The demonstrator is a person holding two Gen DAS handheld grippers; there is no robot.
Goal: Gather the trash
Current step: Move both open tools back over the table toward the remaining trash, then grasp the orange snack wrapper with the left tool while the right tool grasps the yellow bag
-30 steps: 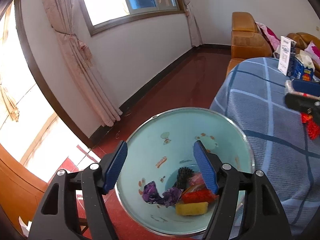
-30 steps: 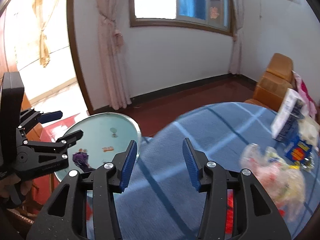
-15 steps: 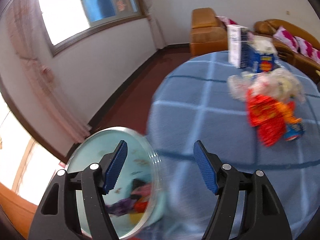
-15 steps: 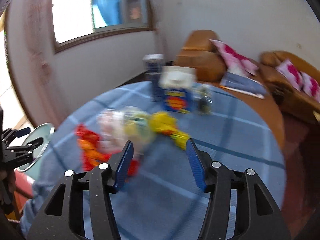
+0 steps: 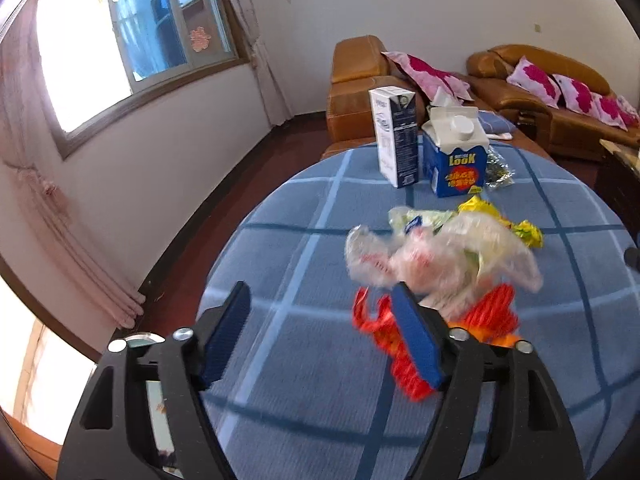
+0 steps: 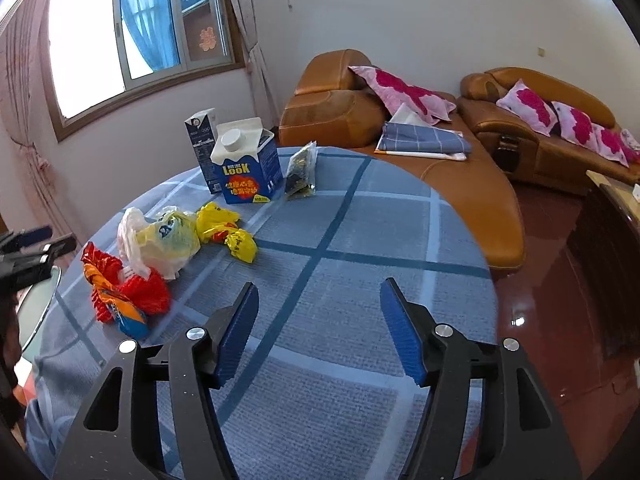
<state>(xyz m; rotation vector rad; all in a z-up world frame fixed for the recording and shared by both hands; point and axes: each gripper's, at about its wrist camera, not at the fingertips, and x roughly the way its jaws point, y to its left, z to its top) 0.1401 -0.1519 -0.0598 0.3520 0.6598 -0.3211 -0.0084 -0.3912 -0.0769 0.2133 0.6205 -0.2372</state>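
Now the trash sits in a loose cluster on the round counter [image 6: 360,240], which is covered with a blue checked cloth. Nearest the left edge lies a crumpled red and orange wrapper [image 6: 120,292], touching a bunched clear plastic bag [image 6: 156,240] with yellow-green packaging showing through it. Just beside the bag is a crinkled yellow wrapper [image 6: 228,232], its long axis running roughly from the bag toward the counter's middle. Farther back stand two cartons, upright and touching or nearly so: a tall white and dark milk carton [image 6: 202,148] and a squat blue carton [image 6: 248,168] with a white screw cap and the word "LOOK" on its front. A small dark snack packet [image 6: 301,172] stands tilted just right of the blue carton. Low beside the counter's left edge, a pale green bin [image 6: 36,304] shows only a slice of its rim and inner wall, so its contents cannot be seen. The left tool [image 5: 320,340] is spread wide and empty over the cloth, its right finger in front of the red wrapper in the left wrist view. The right tool [image 6: 318,332] is likewise spread and empty above bare cloth, well apart from the trash. Behind are orange sofas [image 6: 520,128] with pink pillows.
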